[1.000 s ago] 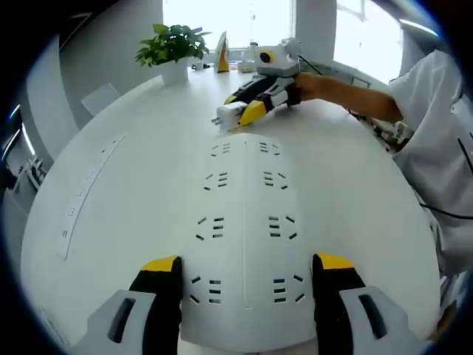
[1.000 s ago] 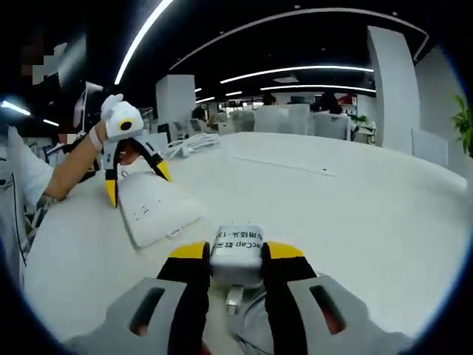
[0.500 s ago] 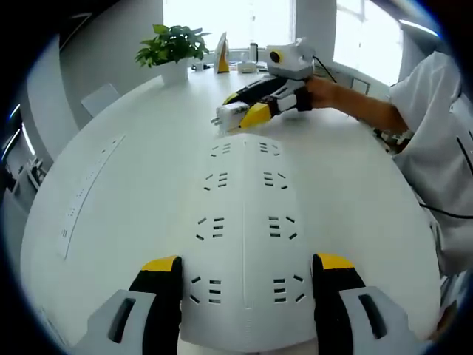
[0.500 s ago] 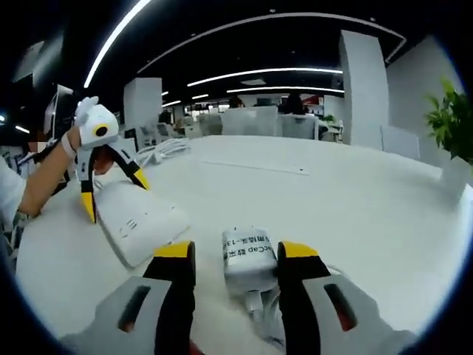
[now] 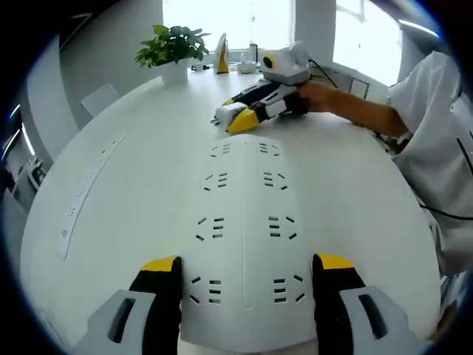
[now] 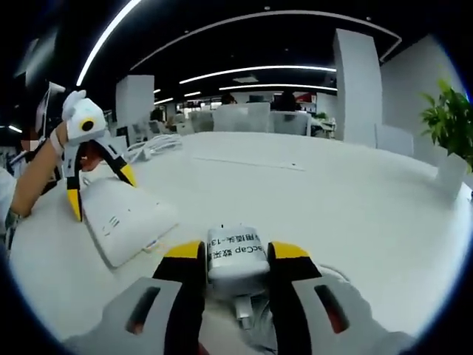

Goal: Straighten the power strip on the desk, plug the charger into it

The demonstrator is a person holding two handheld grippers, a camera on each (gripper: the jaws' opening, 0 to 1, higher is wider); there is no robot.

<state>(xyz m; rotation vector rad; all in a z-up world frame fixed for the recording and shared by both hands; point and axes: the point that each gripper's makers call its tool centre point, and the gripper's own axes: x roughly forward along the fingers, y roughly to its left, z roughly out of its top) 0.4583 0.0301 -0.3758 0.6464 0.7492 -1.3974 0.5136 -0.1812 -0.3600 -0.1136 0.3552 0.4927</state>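
Observation:
A wide white power strip [image 5: 244, 192] with several rows of sockets lies flat on the round white desk [image 5: 133, 222]. My left gripper [image 5: 249, 268] holds its near end, one jaw pressed on each long side. The right gripper view shows the strip [image 6: 122, 218] at the left, with the left gripper [image 6: 100, 191] astride it. My right gripper [image 6: 236, 251] is shut on a white charger [image 6: 238, 268] with a printed label, low over the desk. In the left gripper view that gripper [image 5: 235, 115] and the charger [image 5: 225, 113] sit just beyond the strip's far end.
A potted plant [image 5: 171, 48] and small items stand at the desk's far edge. A long flat white bar [image 5: 89, 188] lies along the left side. The person's arm and white sleeve [image 5: 436, 111] fill the right. A white cable [image 6: 329, 275] trails by the charger.
One second ago the right jaws were on the charger, half a second ago they stood apart from it, and now they press on it again. The left gripper and strip have not moved.

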